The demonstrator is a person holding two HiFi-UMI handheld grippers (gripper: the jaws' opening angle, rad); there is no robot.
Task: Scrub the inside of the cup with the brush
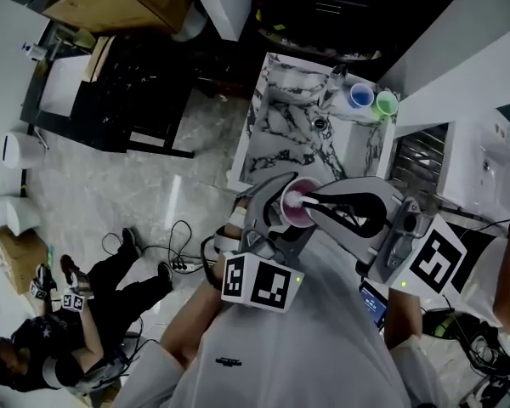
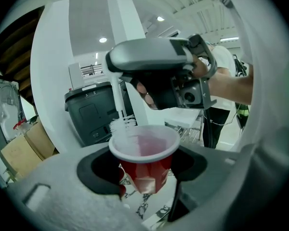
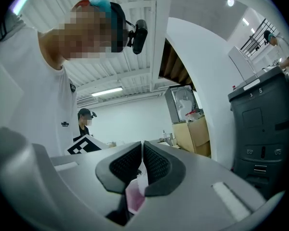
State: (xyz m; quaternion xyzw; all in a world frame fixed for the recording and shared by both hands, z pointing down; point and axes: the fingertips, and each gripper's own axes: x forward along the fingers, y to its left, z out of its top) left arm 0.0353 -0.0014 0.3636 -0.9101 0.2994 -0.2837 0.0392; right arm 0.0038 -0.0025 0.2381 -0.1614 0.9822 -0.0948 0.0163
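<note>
**Brush head in the cup, both hand-held grippers loaded**

My left hand-held gripper point(image 2: 143, 174) is closed on the cup point(image 1: 297, 204), its two dark pads pressed against opposite sides of the red wall just below the white rim. The cup's mouth is open to the head camera, and the inside looks pale pink. I hold it in the air in front of my chest, over the near end of the marble table point(image 1: 276, 134).

My right hand-held gripper point(image 3: 142, 165) has its jaws drawn almost together, pinching the thin white handle of the brush point(image 2: 121, 125). In the left gripper view the handle runs down from that gripper, and the white bristles sit at the cup's rim on its left side, partly inside the mouth. The lower part of the bristles is lost against the pale inner wall.

At the table's far end stand a blue cup point(image 1: 360, 97) and a green cup point(image 1: 387, 103), just beside each other.
</note>
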